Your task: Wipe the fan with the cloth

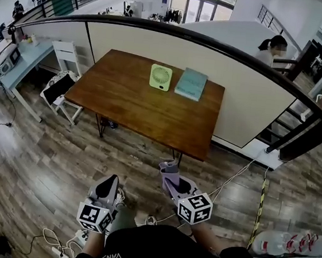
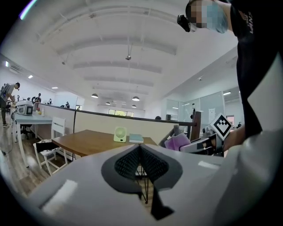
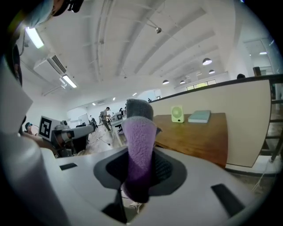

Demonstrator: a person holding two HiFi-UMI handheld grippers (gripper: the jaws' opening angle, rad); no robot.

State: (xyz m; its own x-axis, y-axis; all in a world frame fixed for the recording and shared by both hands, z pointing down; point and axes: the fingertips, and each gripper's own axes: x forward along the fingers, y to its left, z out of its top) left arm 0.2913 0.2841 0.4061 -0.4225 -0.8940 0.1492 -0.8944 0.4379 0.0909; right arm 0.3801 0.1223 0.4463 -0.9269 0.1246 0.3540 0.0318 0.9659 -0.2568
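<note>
The fan (image 1: 160, 77) stands upright on the far part of the wooden table (image 1: 129, 107), well ahead of both pairs of fingers and out of their reach. A teal flat item (image 1: 191, 83) lies just beside it, on the side of our right fingers. The cloth (image 3: 138, 132), a purple fleecy strip, is pinched between the jaws of our right gripper (image 1: 172, 176) and stands up past their tips. Our left gripper (image 1: 109, 182) has its jaws pressed together on nothing and sits beside the right one, low over the floor in front of us.

We judge the step in hand to be the approach, as no wiping has begun. To do it well, we would close in on the near table edge until the fan sits just ahead of the fingertips. We would then lead with the free end of the cloth, not the hard jaw tips. The fan looks light and may slide or tip, so we would press gently. Our empty left fingers could steady its frame from the side. The right grip should be firm enough that the cloth does not drag out across the grille.
</note>
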